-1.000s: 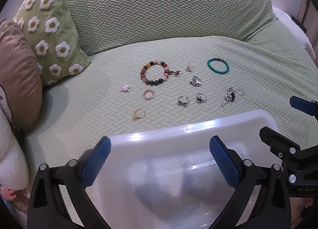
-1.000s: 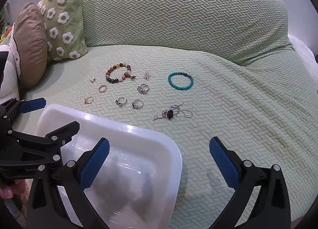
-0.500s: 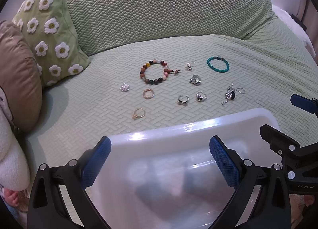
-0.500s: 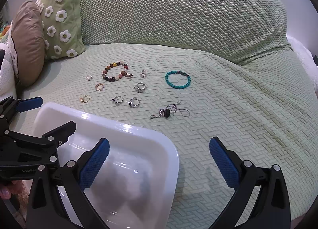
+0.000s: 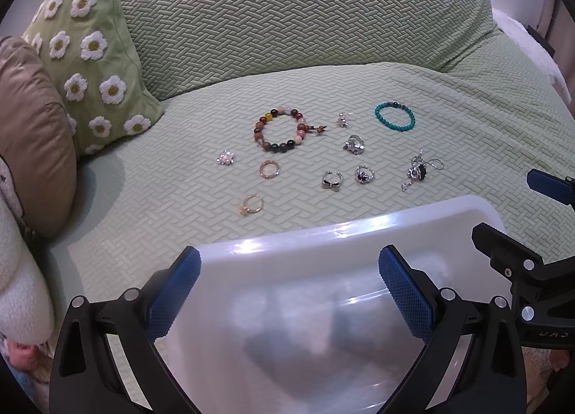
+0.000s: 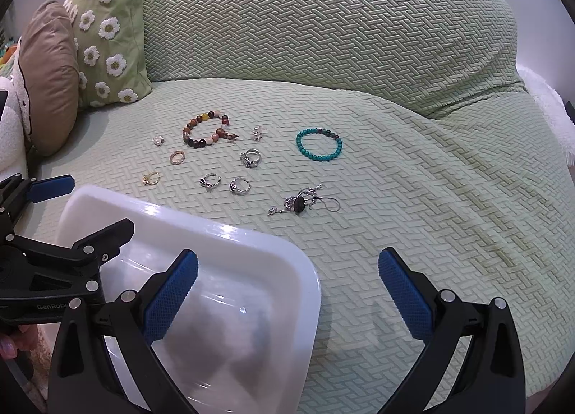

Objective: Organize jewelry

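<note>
Jewelry lies spread on the green bedspread: a multi-colour bead bracelet point(image 5: 260, 126) point(image 6: 187, 130), a turquoise bracelet point(image 5: 394, 127) point(image 6: 319, 158), a silver necklace with a dark pendant point(image 5: 418, 173) point(image 6: 298, 203), a gold ring point(image 5: 251, 205) point(image 6: 151, 178) and several silver rings and charms. A white translucent tray point(image 5: 323, 238) point(image 6: 215, 230) sits nearest me. My left gripper point(image 5: 291, 291) point(image 6: 82, 209) is open over the tray. My right gripper point(image 6: 289, 290) point(image 5: 528, 211) is open at the tray's right corner. Neither holds anything.
A green daisy pillow point(image 5: 90, 47) and a tan cushion point(image 5: 32, 133) stand at the left. A large green bolster point(image 5: 305, 11) point(image 6: 323, 18) rises behind the jewelry. Bare bedspread point(image 6: 449, 198) stretches to the right of the pieces.
The right wrist view has drifted slightly, so the jewelry sits a little further left in it. Both grippers have stayed open and the jewelry has not moved.
</note>
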`<state>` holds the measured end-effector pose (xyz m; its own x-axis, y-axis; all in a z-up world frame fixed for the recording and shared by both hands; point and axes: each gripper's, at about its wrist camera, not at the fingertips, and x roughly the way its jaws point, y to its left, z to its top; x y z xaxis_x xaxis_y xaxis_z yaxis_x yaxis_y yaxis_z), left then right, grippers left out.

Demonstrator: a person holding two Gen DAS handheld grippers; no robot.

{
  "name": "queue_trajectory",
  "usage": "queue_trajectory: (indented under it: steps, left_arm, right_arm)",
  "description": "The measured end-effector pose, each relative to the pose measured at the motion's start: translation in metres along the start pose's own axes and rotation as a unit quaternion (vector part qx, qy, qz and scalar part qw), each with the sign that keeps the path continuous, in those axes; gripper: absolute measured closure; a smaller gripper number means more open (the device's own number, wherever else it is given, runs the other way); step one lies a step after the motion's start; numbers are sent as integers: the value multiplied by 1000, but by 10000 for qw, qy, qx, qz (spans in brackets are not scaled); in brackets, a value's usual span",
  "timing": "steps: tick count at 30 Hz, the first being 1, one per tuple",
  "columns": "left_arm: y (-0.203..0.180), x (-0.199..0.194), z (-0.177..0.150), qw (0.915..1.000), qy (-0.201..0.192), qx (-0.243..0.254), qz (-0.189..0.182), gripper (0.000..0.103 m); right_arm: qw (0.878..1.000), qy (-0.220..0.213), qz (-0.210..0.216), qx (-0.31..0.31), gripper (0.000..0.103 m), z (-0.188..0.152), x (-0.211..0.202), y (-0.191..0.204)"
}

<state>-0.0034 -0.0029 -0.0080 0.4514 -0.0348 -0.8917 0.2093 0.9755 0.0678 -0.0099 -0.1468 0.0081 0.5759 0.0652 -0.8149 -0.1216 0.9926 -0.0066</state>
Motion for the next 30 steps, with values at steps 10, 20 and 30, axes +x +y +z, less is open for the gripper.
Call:
queue_trajectory:
  steps: [10, 20, 30]
  left_arm:
    - [0, 0, 1, 10000, 14, -11, -22, 8]
    - [1, -2, 1, 10000, -27, 25, -13, 8]
    - [6, -2, 3, 10000, -32, 22, 49, 8]
  right_arm:
    - [10000, -28, -39, 5, 4, 1, 0, -2]
    - [9997, -123, -214, 52, 4, -2, -2, -10]
    - [9990, -130, -439, 15, 4, -2, 1, -13]
